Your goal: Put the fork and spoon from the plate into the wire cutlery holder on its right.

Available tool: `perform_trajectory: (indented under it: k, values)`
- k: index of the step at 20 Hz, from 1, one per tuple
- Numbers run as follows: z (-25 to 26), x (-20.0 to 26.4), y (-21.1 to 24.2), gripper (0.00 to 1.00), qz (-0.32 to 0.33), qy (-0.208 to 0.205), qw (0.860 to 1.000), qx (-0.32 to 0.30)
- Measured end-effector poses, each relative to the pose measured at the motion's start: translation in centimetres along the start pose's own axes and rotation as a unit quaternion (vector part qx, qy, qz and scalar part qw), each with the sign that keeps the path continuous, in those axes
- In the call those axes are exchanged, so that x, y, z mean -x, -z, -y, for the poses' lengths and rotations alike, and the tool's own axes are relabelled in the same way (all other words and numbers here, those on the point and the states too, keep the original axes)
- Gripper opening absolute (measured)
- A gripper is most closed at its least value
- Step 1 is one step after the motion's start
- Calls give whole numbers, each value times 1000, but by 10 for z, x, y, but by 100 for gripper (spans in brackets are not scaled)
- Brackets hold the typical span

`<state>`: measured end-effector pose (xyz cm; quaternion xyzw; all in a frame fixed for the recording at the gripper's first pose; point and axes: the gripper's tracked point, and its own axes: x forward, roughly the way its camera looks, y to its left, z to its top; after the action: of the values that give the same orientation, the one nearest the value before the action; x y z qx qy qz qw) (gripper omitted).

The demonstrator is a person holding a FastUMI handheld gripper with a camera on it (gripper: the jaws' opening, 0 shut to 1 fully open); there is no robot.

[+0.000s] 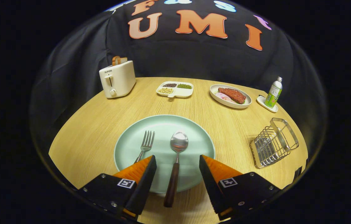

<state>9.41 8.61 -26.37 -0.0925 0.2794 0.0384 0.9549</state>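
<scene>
Round wooden table [94, 130]: plate [125, 152] set centrally, wire cutlery holder [273, 143] kept empty to its right for loading. Gripper [177, 163] held wide open, astride the spoon [177, 155], likely for grasping; fork [145, 144] laid alongside.

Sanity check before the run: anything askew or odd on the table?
Only the wire cutlery holder: it appears to lean, opening tipped away to the right of the plate. Fork and spoon lie neatly on the plate, spoon handle overhanging its near rim. Gripper is open, fingers straddling the spoon handle. Nothing spilled.
</scene>
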Motion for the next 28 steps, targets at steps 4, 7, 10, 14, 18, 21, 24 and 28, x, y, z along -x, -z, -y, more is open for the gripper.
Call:
perform_trajectory:
  k: [4,7,10,14,18,21,24,28]
  values:
    - [-1,-9,11,69,-29,3,1000,-6]
    - [-4,-13,19,48,-50,0,999,-10]
    - [2,-11,21,25,-53,14,998,-10]
    - [3,-13,21,8,-61,13,998,-18]
    - [2,-6,15,4,-63,3,998,-8]
    - [6,8,-2,2,-57,-9,998,-9]
    - [14,27,-22,3,-56,-25,997,-35]
    - [44,59,-48,3,-59,-36,997,-16]
